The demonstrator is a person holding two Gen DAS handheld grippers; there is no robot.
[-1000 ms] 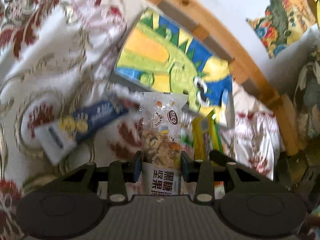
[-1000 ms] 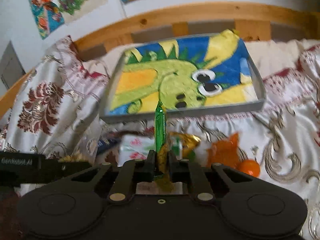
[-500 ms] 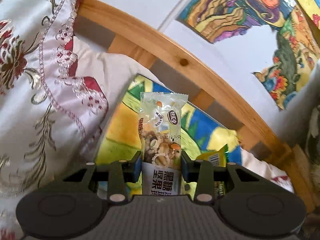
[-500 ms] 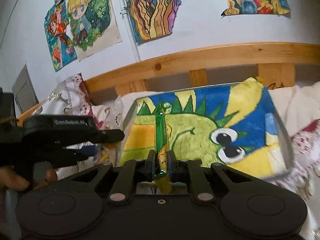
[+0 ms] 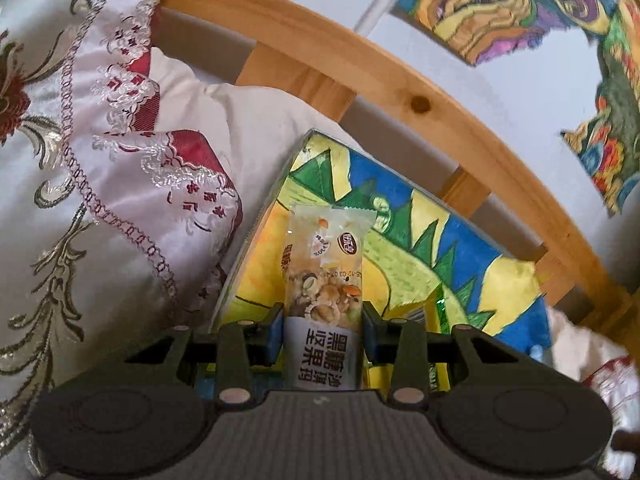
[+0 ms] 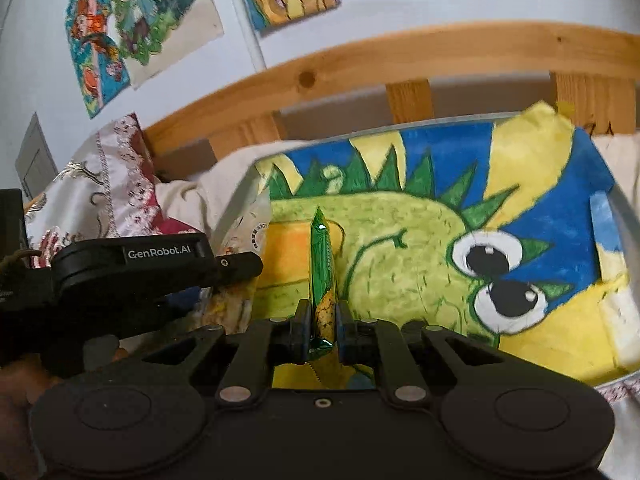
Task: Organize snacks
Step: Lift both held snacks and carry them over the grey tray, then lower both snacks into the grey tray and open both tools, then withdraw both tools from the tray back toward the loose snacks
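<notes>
Both my grippers have swung from the scattered snacks up over the grey tray lined with a dinosaur drawing (image 6: pixel 616 208). My left gripper (image 5: pixel 323 338) clamps the clear nut-bar packet (image 5: pixel 326 276), my right gripper (image 6: pixel 323 330) pinches the thin green foil stick (image 6: pixel 322 256); releasing now, side by side, risks collision or the packet missing the near-left rim.

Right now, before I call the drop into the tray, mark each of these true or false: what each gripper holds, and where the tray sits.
1. The left gripper is shut on the nut bar packet. True.
2. The right gripper is open with nothing between its jaws. False: it is shut on the green snack packet, held edge-on.
3. The tray is lined with a dinosaur drawing in green, yellow and blue. True.
4. The tray sits on a bare wooden floor. False: it rests on the bed, in front of the wooden bed frame.
5. Drawings hang on the wall. True.
</notes>
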